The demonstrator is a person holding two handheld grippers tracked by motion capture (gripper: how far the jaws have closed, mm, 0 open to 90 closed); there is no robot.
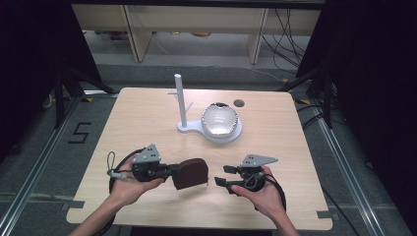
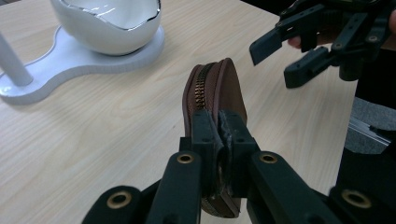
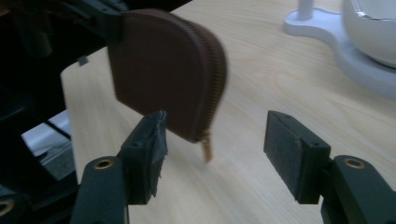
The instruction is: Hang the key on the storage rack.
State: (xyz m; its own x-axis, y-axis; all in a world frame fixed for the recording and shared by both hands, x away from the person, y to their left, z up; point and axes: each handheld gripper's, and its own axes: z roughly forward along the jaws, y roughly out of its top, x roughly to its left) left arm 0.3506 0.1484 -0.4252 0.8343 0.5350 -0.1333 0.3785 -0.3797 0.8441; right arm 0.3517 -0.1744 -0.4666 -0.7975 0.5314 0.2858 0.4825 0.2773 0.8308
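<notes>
A brown zip pouch [image 1: 191, 173] hangs just above the near middle of the wooden table [image 1: 147, 113]. My left gripper [image 1: 173, 172] is shut on its left end. In the left gripper view my jaws [image 2: 219, 130] pinch the pouch [image 2: 217, 88] edge-on, with the brass zip facing up. My right gripper [image 1: 220, 175] stands open just right of the pouch, not touching it. In the right gripper view the pouch [image 3: 163, 70] is slightly blurred and its zip pull [image 3: 206, 149] dangles between my open jaws [image 3: 215, 140].
A white glossy bowl [image 1: 219, 119] rests on a white stand [image 1: 189, 128] with an upright post [image 1: 179, 98] at the table's middle. A small dark round spot [image 1: 239, 103] lies behind the bowl. Dark curtains and floor rails flank the table.
</notes>
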